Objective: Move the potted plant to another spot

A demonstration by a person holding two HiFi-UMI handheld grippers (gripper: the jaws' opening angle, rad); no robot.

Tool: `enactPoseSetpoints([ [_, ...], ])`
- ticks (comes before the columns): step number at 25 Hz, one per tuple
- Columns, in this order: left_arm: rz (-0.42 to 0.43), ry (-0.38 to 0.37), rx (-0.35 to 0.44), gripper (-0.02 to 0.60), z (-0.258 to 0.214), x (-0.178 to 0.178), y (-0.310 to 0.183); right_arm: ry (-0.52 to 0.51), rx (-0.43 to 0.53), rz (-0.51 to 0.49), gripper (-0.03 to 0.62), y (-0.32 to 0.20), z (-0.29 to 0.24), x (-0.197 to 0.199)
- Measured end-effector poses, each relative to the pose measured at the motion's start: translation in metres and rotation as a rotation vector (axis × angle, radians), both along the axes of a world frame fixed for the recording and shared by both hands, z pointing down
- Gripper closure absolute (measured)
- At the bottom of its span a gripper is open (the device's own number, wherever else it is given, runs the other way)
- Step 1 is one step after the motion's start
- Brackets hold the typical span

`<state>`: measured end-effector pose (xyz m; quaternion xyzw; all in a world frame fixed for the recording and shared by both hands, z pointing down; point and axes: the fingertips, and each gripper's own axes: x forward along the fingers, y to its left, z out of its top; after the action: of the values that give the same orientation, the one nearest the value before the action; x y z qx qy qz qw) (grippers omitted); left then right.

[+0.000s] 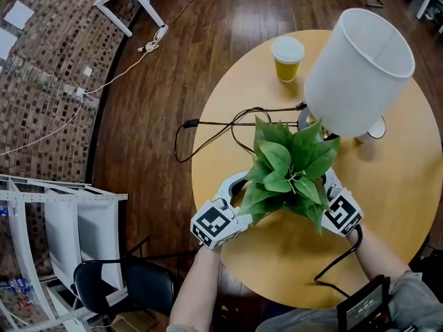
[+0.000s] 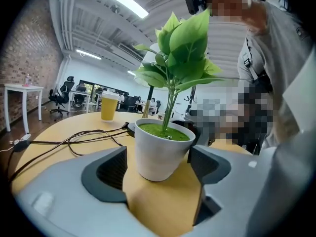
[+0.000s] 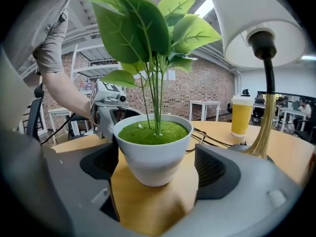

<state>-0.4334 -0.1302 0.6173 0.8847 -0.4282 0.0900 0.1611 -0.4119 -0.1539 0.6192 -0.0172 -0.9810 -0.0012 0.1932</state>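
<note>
Between left hand-held gripper (image 2: pixel 159 164), right hand-held gripper (image 3: pixel 158 167): potted plant (image 1: pixel 287 168), jaws apart.

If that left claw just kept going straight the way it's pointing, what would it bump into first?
Most likely the plant's white pot: it stands straight ahead, between the open jaws of the left claw.

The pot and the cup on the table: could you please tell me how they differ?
The pot is white and holds a leafy plant; the cup is yellow with a white lid. The pot sits inside the open left gripper and right gripper; the cup stands alone, farther off. Both stand upright on the table.
</note>
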Motion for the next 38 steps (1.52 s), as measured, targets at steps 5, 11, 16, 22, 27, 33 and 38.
enactPoseSetpoints([
  [5, 0.106, -0.003, -0.01, 0.253, 0.001, 0.003, 0.002, 0.009, 0.004, -0.031, 0.154, 0.008, 0.003, -0.005],
  [11, 0.123, 0.014, -0.015, 0.256, -0.005, 0.008, 0.002, 0.016, 0.002, -0.019, 0.162, 0.007, -0.002, -0.002],
  [16, 0.12, 0.003, 0.004, 0.257, -0.016, 0.028, -0.001, 0.01, 0.01, -0.014, 0.161, 0.005, -0.013, 0.019],
  [22, 0.153, -0.004, 0.023, 0.258, -0.044, 0.033, -0.003, -0.003, 0.021, 0.015, 0.161, 0.003, -0.042, 0.024],
  [27, 0.209, -0.015, 0.079, 0.258, -0.088, 0.073, -0.005, -0.02, 0.079, 0.067, 0.161, 0.003, -0.088, 0.066],
  [33, 0.277, -0.023, 0.122, 0.258, -0.142, 0.143, -0.022, -0.028, 0.108, 0.13, 0.161, -0.012, -0.139, 0.137],
  [38, 0.357, -0.004, 0.14, 0.258, -0.19, 0.204, -0.044, -0.014, 0.13, 0.208, 0.161, -0.032, -0.189, 0.198],
])
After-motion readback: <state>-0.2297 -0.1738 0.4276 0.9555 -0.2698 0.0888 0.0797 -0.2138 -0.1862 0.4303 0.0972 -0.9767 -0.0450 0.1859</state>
